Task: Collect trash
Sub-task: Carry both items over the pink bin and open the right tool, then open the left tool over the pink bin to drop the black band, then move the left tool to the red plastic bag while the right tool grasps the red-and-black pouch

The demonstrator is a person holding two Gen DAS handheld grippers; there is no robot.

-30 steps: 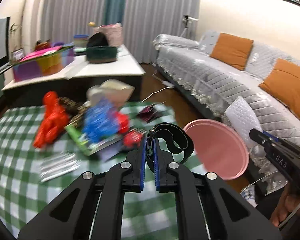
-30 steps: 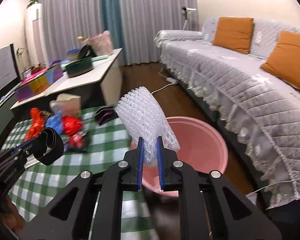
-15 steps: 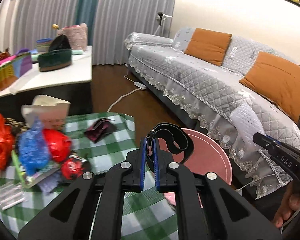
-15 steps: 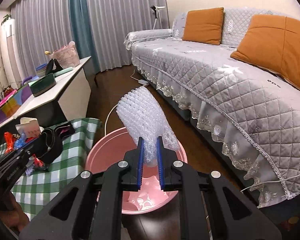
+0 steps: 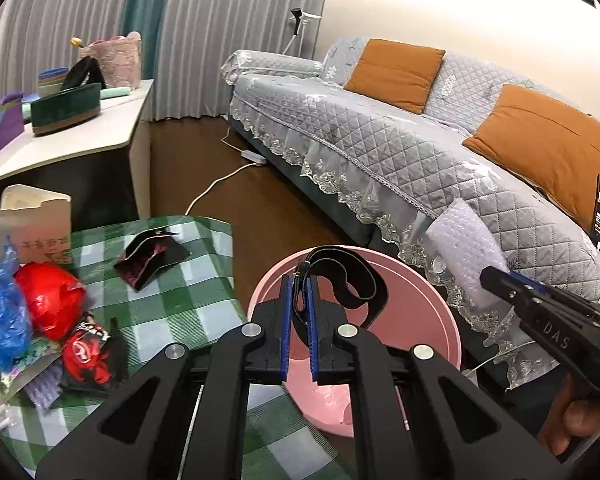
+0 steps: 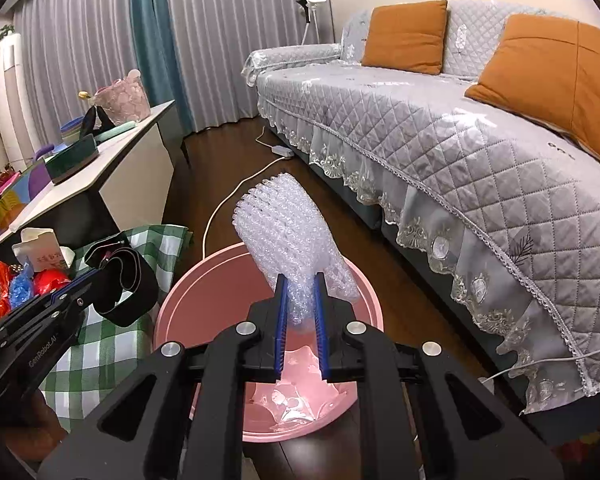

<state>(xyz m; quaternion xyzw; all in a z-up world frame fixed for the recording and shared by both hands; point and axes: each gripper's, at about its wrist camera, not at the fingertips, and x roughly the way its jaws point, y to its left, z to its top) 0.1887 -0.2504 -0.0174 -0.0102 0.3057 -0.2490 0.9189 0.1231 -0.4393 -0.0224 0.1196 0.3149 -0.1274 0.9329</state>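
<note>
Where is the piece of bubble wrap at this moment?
The bubble wrap is clamped in the right gripper, above the pink basin, with the sofa to its right.

Both wrist views look steeply down, sharing the pink basin (image 5: 440, 320) (image 6: 172, 312).

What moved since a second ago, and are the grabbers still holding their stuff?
Both grippers swung from the checked table toward the pink basin, which now sits under them. The left gripper still pinches the black strap; the right gripper still pinches the bubble wrap. Nothing was dropped; the table's trash stayed put.
</note>
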